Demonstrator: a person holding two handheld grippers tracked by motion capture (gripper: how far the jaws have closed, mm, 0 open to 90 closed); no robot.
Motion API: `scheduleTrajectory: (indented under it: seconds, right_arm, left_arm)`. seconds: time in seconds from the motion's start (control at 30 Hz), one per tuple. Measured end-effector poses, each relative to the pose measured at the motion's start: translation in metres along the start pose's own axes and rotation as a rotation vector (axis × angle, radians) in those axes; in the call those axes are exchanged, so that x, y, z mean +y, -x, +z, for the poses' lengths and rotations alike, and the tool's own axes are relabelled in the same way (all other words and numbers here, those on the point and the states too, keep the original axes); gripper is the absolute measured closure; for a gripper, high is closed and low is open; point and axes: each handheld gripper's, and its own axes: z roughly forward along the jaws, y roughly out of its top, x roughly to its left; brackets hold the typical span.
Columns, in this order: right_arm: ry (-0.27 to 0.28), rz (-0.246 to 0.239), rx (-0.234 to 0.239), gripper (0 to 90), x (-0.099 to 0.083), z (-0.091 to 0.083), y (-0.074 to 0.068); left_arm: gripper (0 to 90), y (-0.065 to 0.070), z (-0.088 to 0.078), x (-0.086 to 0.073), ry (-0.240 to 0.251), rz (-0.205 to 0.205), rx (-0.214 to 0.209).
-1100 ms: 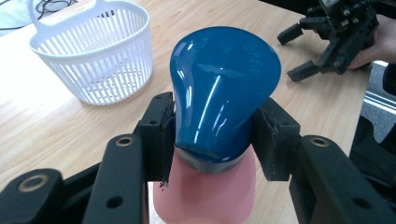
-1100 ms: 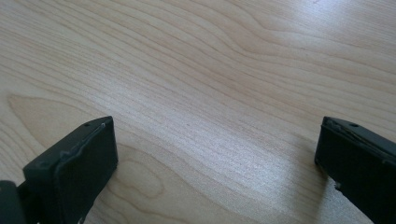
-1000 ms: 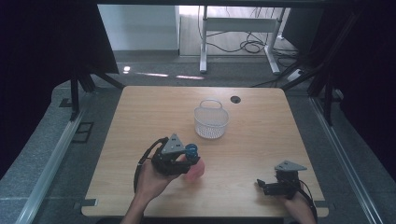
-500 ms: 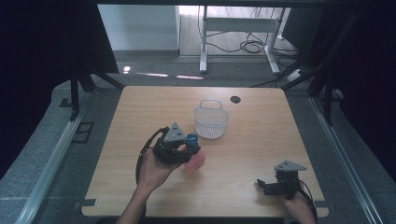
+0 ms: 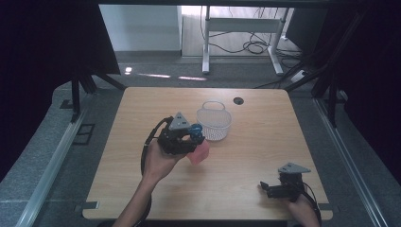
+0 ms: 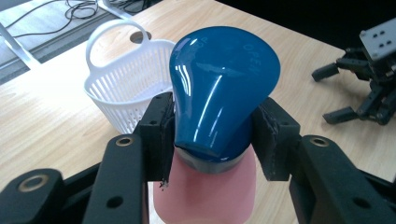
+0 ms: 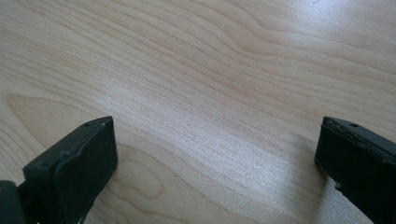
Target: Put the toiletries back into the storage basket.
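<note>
Left gripper (image 6: 212,140): jaws clamped on blue cap (image 6: 219,88) of pink bottle (image 6: 205,193), held just beside white basket (image 5: 214,121). Basket interior looks empty, mid-tabletop (image 5: 265,142). Right gripper (image 5: 270,188): jaws spread wide, nothing between them, near front right edge.

Black hand-held gripper (image 5: 195,137) — grey plate, cable

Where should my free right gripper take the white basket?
Take the white basket by its upright loop handle, coming down from above with the right gripper. The handle stands clear of the rim, while the mesh wall is wide and flexible.
</note>
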Motion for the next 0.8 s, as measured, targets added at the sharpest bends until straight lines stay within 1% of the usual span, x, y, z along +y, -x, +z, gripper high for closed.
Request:
scheduleTrajectory:
  seconds: [0.03, 0.07, 0.27, 0.4, 0.47, 0.6, 0.67, 0.7, 0.8]
  right_arm:
    - [0.0, 0.0, 0.0, 0.0, 0.0, 0.0, 0.0]
    - [0.0, 0.0, 0.0, 0.0, 0.0, 0.0, 0.0]
    - [0.002, -0.001, 0.0, 0.0, 0.0, 0.0, 0.0]
    - [0.002, -0.002, 0.0, 0.0, 0.0, 0.0, 0.0]
    - [0.003, -0.003, 0.001, 0.0, 0.0, 0.0, 0.0]
    - [0.002, -0.002, 0.001, 0.0, 0.0, 0.0, 0.0]
    - [0.002, -0.002, 0.002, 0.0, 0.0, 0.0, 0.0]
    - [0.002, -0.002, 0.002, 0.0, 0.0, 0.0, 0.0]
    - [0.002, -0.002, 0.002, 0.0, 0.0, 0.001, 0.0]
  left_arm:
    - [53.1, 0.0, 0.0, 0.0, 0.0, 0.0, 0.0]
    - [53.1, -0.002, 0.001, 0.004, 0.002, -0.003, 0.001]
    - [53.1, -0.008, 0.005, 0.015, 0.011, -0.014, 0.012]
    - [53.1, -0.011, 0.007, 0.02, 0.006, -0.009, 0.018]
    - [53.1, -0.014, 0.009, 0.026, 0.004, -0.009, 0.029]
    - [53.1, -0.016, 0.011, 0.031, 0.001, -0.007, 0.039]
    - [53.1, -0.018, 0.013, 0.038, -0.001, -0.005, 0.049]
    - [53.1, -0.019, 0.013, 0.039, 0.0, -0.012, 0.049]
    - [53.1, -0.021, 0.015, 0.044, 0.003, -0.012, 0.053]
